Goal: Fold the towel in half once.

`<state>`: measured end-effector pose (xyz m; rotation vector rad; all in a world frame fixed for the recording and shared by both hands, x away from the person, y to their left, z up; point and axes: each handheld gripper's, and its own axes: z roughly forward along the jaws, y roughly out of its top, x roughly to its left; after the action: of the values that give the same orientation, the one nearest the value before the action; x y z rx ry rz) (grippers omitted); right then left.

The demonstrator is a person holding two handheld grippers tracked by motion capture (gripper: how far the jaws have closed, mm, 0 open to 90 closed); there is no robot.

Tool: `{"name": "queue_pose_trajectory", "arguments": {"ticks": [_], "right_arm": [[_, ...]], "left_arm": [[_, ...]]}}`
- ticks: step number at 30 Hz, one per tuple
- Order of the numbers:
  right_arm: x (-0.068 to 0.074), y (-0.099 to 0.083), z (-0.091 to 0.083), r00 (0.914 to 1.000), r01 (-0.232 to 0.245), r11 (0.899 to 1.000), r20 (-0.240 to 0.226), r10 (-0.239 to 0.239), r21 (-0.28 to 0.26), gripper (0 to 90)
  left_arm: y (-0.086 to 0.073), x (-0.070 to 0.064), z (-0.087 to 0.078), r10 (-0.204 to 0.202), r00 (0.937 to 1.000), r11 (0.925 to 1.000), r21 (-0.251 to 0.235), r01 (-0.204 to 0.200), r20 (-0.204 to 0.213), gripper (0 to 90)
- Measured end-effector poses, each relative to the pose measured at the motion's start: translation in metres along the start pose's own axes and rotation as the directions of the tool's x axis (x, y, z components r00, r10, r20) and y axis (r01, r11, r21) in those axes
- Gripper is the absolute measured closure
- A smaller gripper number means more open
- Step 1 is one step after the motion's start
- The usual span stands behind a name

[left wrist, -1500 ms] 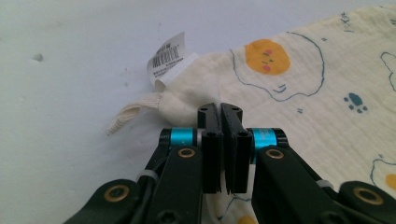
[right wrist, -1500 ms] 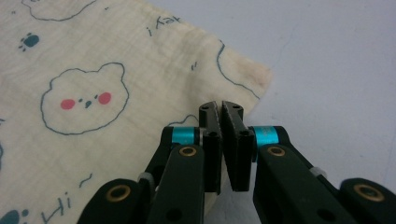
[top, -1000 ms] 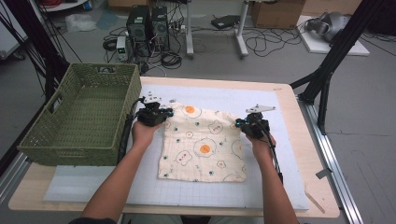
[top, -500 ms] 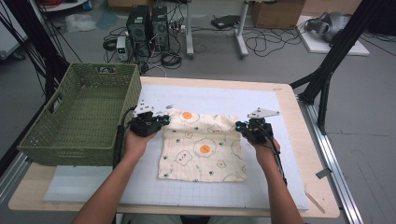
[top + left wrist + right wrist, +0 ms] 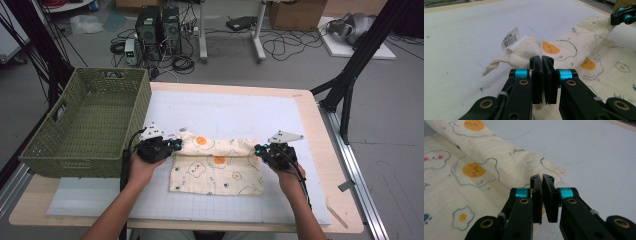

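Note:
A cream cloth (image 5: 215,172) printed with fried eggs lies on the white mat (image 5: 225,112). Its far edge is lifted into a rolled fold between both grippers. My left gripper (image 5: 175,145) is shut on the fold's left corner, and my right gripper (image 5: 257,149) is shut on its right corner. In the left gripper view the jaws of the left gripper (image 5: 542,58) pinch the cloth (image 5: 579,47) beside a barcode label (image 5: 510,40), with the other gripper (image 5: 624,16) at the far end. In the right gripper view the right gripper (image 5: 542,177) clamps the cloth (image 5: 499,155) at its edge.
A green woven basket (image 5: 145,107) stands on the table's left side, close to my left hand. The wooden table edge (image 5: 320,130) frames the mat. Computer cases and cables lie on the floor beyond the table.
Both grippers have come toward the person with the cloth's far edge, folding it over the near half. The visible cloth has become shorter front to back.

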<state>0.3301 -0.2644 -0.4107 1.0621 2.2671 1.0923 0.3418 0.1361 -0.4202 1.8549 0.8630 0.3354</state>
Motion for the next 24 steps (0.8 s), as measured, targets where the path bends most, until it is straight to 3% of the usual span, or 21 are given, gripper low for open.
{"name": "queue_pose_trajectory", "arguments": {"ticks": [6, 11, 14, 18, 20, 24], "right_arm": [[0.015, -0.012, -0.011, 0.9991, 0.037, 0.999, -0.023, -0.036, 0.014, 86.2], [0.023, -0.021, -0.015, 0.9977, 0.059, 0.997, -0.037, -0.057, 0.052, 86.2], [0.022, -0.027, -0.013, 0.9984, 0.041, 0.998, -0.041, -0.038, 0.050, 85.3], [0.020, -0.038, -0.012, 0.9991, -0.016, 1.000, -0.040, 0.017, 0.023, 73.2], [0.018, -0.037, -0.016, 0.9995, -0.008, 1.000, -0.029, 0.009, 0.016, 65.9], [0.011, -0.033, -0.025, 0.9982, -0.060, 0.997, -0.013, 0.059, -0.053, 58.1]], "left_arm": [[-0.012, -0.009, -0.009, 0.007, 0.9998, 1.0000, 0.000, -0.007, 0.019, 86.0], [-0.022, -0.011, -0.008, 0.013, 0.9996, 0.9988, 0.047, -0.014, 0.024, 85.9], [-0.027, -0.010, -0.008, -0.009, 0.9994, 0.9979, 0.064, 0.007, 0.034, 83.7], [-0.030, -0.005, -0.012, -0.066, 0.9978, 0.9960, 0.061, 0.066, -0.005, 51.1], [-0.027, -0.001, -0.014, -0.086, 0.9961, 0.9958, 0.030, 0.087, -0.018, 44.8], [-0.016, 0.009, -0.015, -0.100, 0.9945, 0.9948, -0.024, 0.099, -0.031, 40.9]]}}
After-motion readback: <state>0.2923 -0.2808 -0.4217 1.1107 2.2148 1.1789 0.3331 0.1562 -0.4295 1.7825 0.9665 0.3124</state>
